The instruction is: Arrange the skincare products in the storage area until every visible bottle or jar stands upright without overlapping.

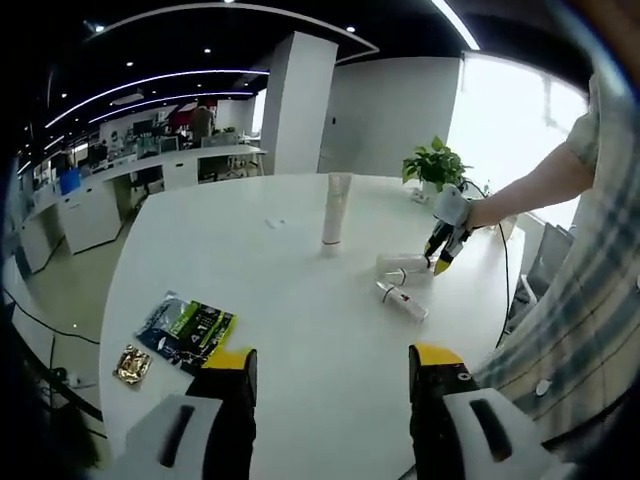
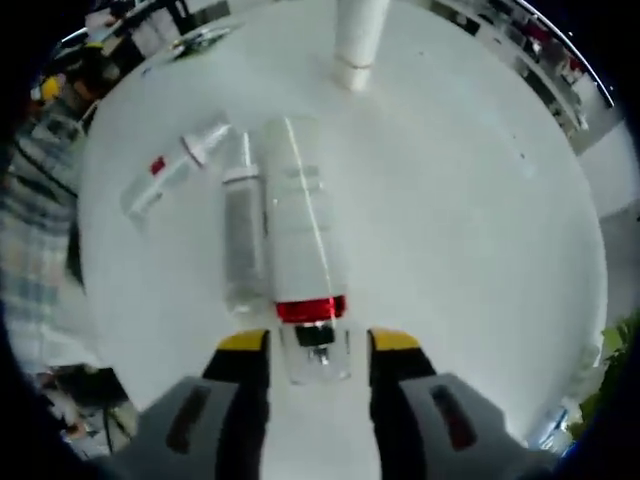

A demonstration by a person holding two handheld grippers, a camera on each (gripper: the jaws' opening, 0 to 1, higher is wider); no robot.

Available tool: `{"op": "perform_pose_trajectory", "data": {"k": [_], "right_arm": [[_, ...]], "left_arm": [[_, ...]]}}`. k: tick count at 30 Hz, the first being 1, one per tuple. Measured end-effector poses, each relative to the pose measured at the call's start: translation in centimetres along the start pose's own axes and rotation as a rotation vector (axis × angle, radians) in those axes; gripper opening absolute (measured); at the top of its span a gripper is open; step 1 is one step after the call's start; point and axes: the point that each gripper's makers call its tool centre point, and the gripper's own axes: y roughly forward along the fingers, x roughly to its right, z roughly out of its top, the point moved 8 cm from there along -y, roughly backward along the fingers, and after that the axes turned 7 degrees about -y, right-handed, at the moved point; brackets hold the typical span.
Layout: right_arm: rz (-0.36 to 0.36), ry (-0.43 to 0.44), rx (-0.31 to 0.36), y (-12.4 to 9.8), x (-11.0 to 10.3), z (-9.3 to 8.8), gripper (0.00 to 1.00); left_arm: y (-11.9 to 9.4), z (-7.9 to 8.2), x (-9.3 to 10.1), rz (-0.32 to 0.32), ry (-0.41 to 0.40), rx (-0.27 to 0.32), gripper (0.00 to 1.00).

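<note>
Yellow-tipped fingers [image 2: 243, 342] of the right gripper [image 2: 308, 345] are seen spread at bottom centre of the right gripper view, and the capped end of a clear bottle with a red band [image 2: 305, 250] lies between them, lying flat on the white table [image 2: 480, 200]; whether it is actually touched cannot be told. Just beside it on the left, a slimmer clear bottle [image 2: 243, 240] is laid parallel. Upper left, a small bottle with a red label [image 2: 165, 175] lies tilted, apart from the pair. At top centre a white tube [image 2: 355, 40] stands upright. In the left gripper view, the left gripper [image 1: 333, 370] is held wide apart over bare tabletop at the bottom, nothing between its jaws. Lower left, a dark packet [image 1: 188, 330] and a small gold packet [image 1: 132, 364] are laid flat.
</note>
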Motion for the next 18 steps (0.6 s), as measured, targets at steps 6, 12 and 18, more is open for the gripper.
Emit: {"op": "perform_pose_trajectory", "data": {"k": [6,12,18], "right_arm": [[0.013,-0.065,-0.03,0.51,0.04,0.25,0.34],[0.035,-0.056,-0.016,0.55,0.16,0.37,0.32],[0.033,-0.047,-0.004,0.43,0.2,0.15,0.28]], "left_arm": [[-0.02,-0.42,-0.09,-0.007,-0.022,-0.011,0.62],[-0.15,-0.64,-0.27,0.001,-0.021,-0.013,0.56],[-0.18,-0.85,-0.42,-0.002,-0.005,-0.024,0.51]]}}
